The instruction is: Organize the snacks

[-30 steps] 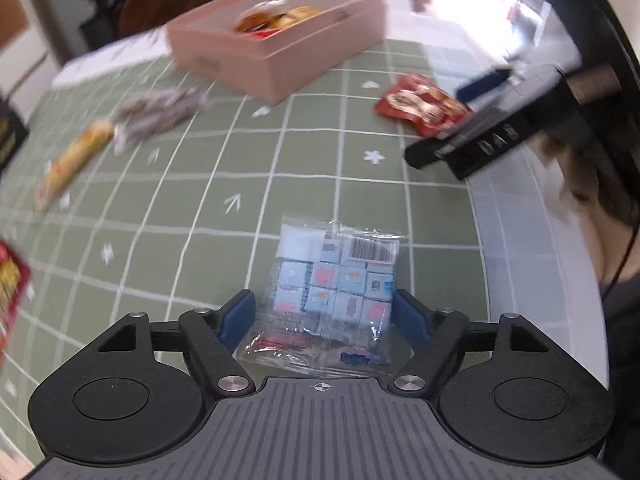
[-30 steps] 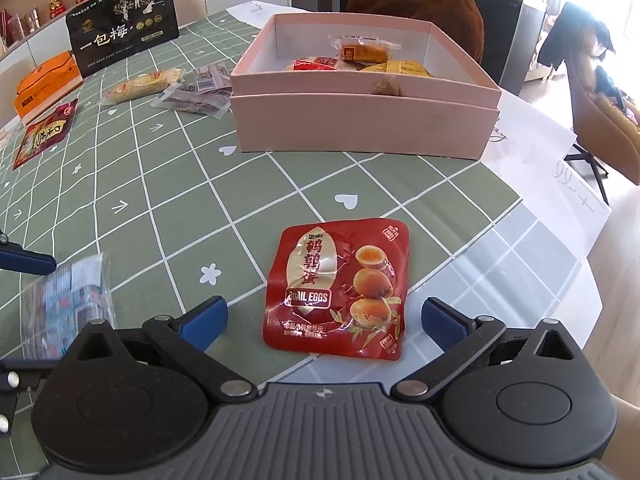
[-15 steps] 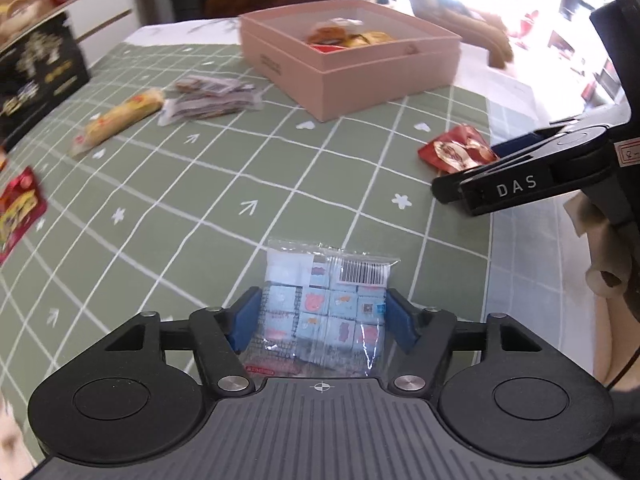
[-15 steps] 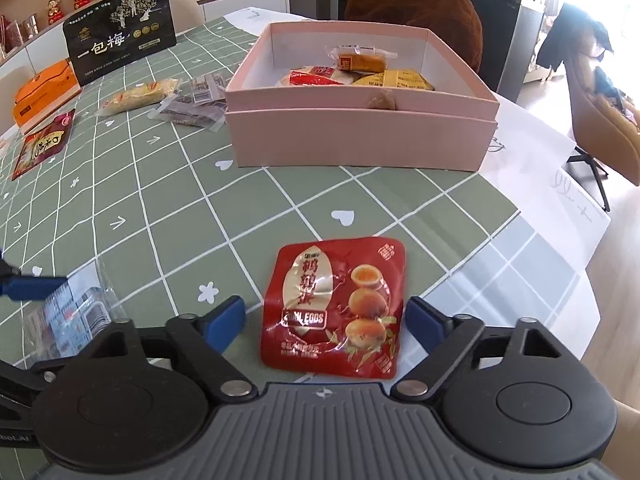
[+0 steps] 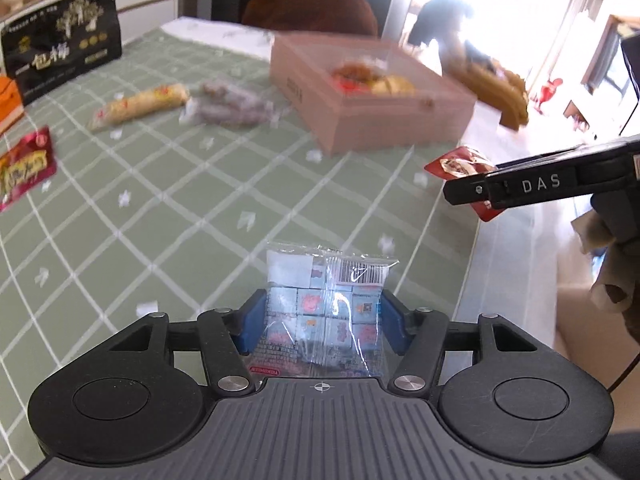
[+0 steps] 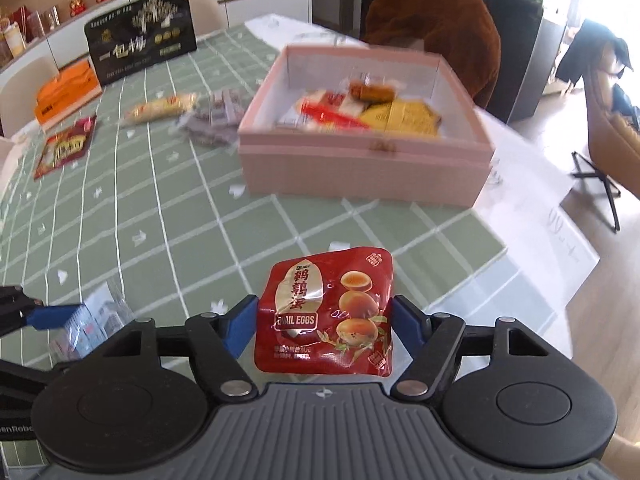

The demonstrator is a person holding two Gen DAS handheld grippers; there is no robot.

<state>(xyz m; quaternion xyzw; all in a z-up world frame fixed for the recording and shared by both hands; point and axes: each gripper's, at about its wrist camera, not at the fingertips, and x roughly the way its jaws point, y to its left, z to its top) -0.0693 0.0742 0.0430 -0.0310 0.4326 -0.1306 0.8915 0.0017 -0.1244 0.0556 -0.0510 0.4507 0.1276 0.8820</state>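
We have a packet in each gripper. The left gripper (image 5: 322, 322) has just been closing, and its blue pads now press both sides of the clear bag of small wrapped sweets (image 5: 326, 308), so the jaws stand fairly wide, clamped on the bag. The right gripper (image 6: 324, 318) has likewise been closing and now squeezes the red quail-egg pouch (image 6: 326, 312) from both sides; the pouch bulges between the pads and looks lifted off the cloth, near the table's right edge.

The step in hand, as we judge it, is carrying both packets to the pink box (image 6: 364, 164), which sits open further along the green checked tablecloth (image 6: 168, 216) toward the far right corner and already holds several snacks. To do this well we should keep the squeeze steady, since both wrappers are slippery film and only their lower parts are gripped. We should lift high enough to pass the near wall of the box, then let go over a free spot, one hand after the other so the two grippers do not bump each other over the opening.

Left of the box lie a long yellow packet (image 6: 164, 108) and a greyish wrapped bundle (image 6: 212, 120). Toward the left edge lies a red packet (image 6: 64, 148), with an orange box (image 6: 68, 92) and a black gift box (image 6: 142, 44) at the far edge. None of these lies between our grippers and the box.
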